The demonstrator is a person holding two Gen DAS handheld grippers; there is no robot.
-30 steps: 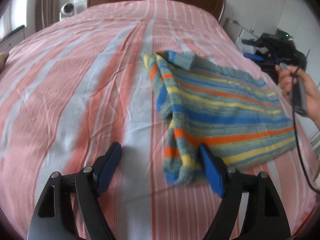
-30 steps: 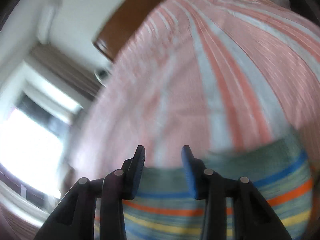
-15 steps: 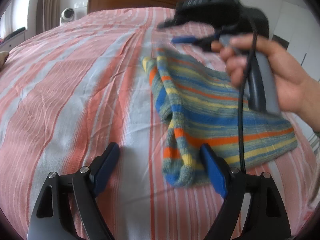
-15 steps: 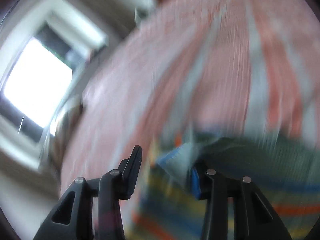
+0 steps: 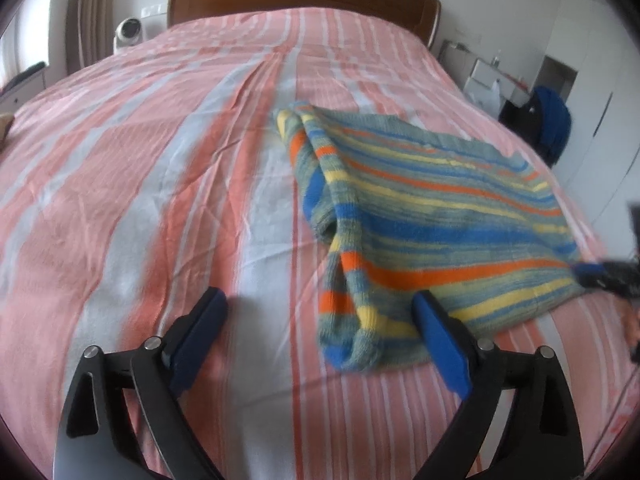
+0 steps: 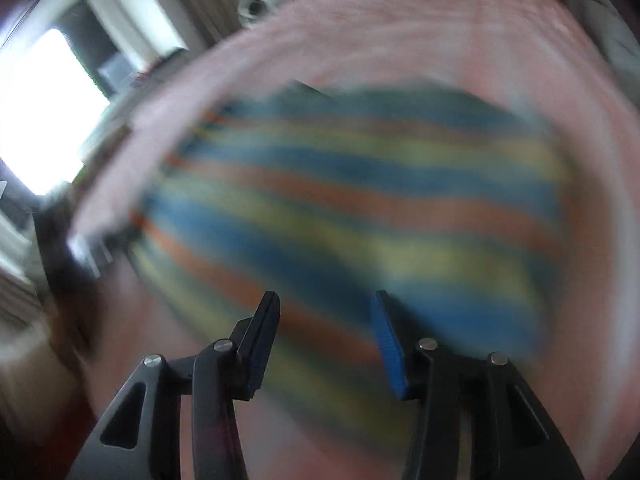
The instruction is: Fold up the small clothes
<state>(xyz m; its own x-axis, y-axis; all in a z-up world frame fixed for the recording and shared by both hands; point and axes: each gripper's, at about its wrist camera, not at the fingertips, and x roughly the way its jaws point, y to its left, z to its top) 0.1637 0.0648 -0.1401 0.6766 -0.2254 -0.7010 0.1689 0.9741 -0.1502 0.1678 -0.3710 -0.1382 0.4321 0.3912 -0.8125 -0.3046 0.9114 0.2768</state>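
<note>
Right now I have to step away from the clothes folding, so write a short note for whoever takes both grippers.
Left gripper: jaws opening, nothing between them, poised over the near folded sleeve end.
Right gripper: open, empty, above the garment; its view is blurred.
The striped blue, orange and yellow knitted sweater lies on the pink-striped bedsheet.
Done: one sleeve folded in along the sweater's left edge.
Left: the remaining folds.

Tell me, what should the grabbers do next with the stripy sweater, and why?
Probably bring the left gripper forward onto the striped sweater's near folded cuff. Its jaws are opening, nothing between them, and the cuff lies just ahead on the bed. The right gripper is over the sweater, empty.
</note>
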